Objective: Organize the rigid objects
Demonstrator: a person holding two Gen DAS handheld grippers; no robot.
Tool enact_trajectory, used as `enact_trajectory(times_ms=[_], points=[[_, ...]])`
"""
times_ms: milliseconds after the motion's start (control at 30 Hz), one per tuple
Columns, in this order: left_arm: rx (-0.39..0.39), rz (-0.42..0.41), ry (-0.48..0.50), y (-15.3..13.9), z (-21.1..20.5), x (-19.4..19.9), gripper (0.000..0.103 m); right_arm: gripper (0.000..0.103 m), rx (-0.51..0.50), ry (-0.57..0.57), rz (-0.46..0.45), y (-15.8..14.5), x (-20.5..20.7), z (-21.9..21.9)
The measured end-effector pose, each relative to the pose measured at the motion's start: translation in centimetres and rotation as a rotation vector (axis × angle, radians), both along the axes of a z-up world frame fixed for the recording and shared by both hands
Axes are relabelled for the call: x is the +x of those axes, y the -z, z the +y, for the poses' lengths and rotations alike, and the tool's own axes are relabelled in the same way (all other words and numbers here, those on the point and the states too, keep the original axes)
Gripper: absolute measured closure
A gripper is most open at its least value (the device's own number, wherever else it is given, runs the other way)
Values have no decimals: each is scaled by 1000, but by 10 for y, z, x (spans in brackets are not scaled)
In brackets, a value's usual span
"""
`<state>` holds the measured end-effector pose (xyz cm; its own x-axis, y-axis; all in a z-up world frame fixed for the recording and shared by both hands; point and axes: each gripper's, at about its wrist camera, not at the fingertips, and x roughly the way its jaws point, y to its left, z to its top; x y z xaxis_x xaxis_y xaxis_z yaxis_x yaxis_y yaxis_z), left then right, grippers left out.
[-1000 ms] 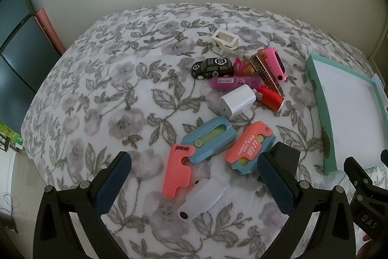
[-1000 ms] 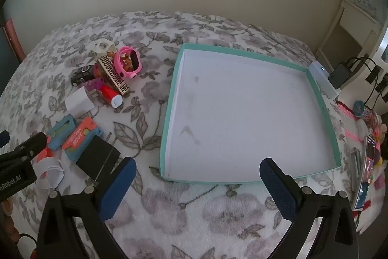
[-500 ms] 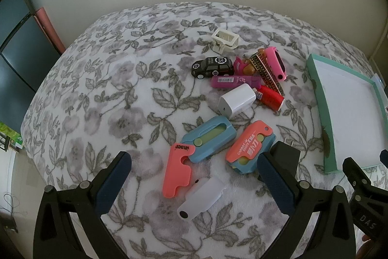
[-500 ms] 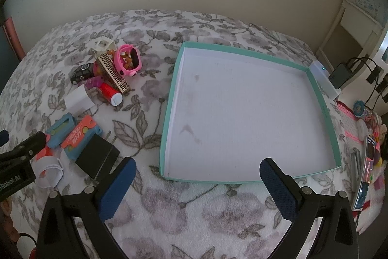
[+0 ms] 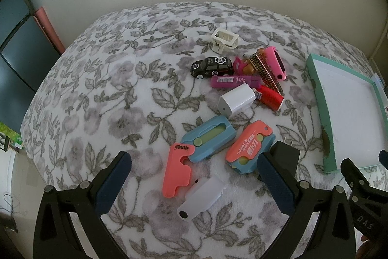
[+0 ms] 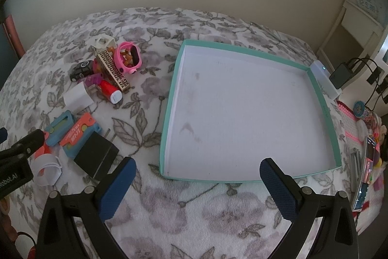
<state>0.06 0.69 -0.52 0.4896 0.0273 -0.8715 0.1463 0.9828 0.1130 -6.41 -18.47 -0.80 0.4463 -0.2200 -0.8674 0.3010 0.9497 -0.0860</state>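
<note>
A heap of small rigid things lies on the flowered blanket [image 5: 101, 98]: a black toy car [image 5: 212, 67], a white charger cube [image 5: 236, 101], a red tube [image 5: 270, 97], a purple marker [image 5: 232, 81], a pink watch [image 5: 276, 62], a blue cutter [image 5: 209, 137], a coral-and-blue cutter [image 5: 249, 146], a coral piece [image 5: 177, 168] and a white tube [image 5: 202, 197]. My left gripper [image 5: 194, 174] hovers open above the nearest of them, holding nothing. A teal tray [image 6: 167, 113] with a bare white floor sits to the right. My right gripper [image 6: 197, 171] is open over its near rim.
A black plug block [image 6: 97, 154] lies beside the tray's near left corner. A cream clip frame [image 5: 224, 39] and a patterned bar [image 5: 265, 74] sit at the back of the heap. Cables, a power bank [image 6: 340, 75] and trinkets crowd the right edge.
Both views have drifted only slightly. No object has moved, and both grippers remain open.
</note>
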Motion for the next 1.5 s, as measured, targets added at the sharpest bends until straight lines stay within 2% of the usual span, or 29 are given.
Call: enact_trajectory(times_ms=[400, 600, 733, 900, 967, 1033, 1133, 1233, 1300, 1500], points=[[-13, 9, 3, -2, 1, 1, 0, 0, -40, -3, 18, 3, 1, 0], [-44, 26, 13, -5, 5, 7, 0, 0, -19, -2, 17, 3, 1, 0], [-116, 2, -4, -23, 23, 18, 0, 0, 5, -13, -7, -1, 3, 2], [-204, -65, -27, -55, 53, 31, 0, 0, 82, -52, -88, -17, 10, 11], [-230, -81, -23, -61, 62, 33, 0, 0, 93, -74, -118, -23, 15, 19], [-266, -62, 4, -58, 67, 35, 0, 0, 56, -107, -168, -26, 21, 32], [-258, -16, 12, -45, 72, 34, 0, 0, 89, -157, -129, -20, 31, 49], [-214, 21, 10, -27, 75, 29, 0, 0, 129, -213, -23, -7, 39, 65], [-196, 44, 11, -14, 75, 23, 0, 0, 151, -247, 16, 3, 44, 75], [-185, 94, 8, 13, 74, 13, 0, 2, 189, -273, 124, 31, 56, 86]])
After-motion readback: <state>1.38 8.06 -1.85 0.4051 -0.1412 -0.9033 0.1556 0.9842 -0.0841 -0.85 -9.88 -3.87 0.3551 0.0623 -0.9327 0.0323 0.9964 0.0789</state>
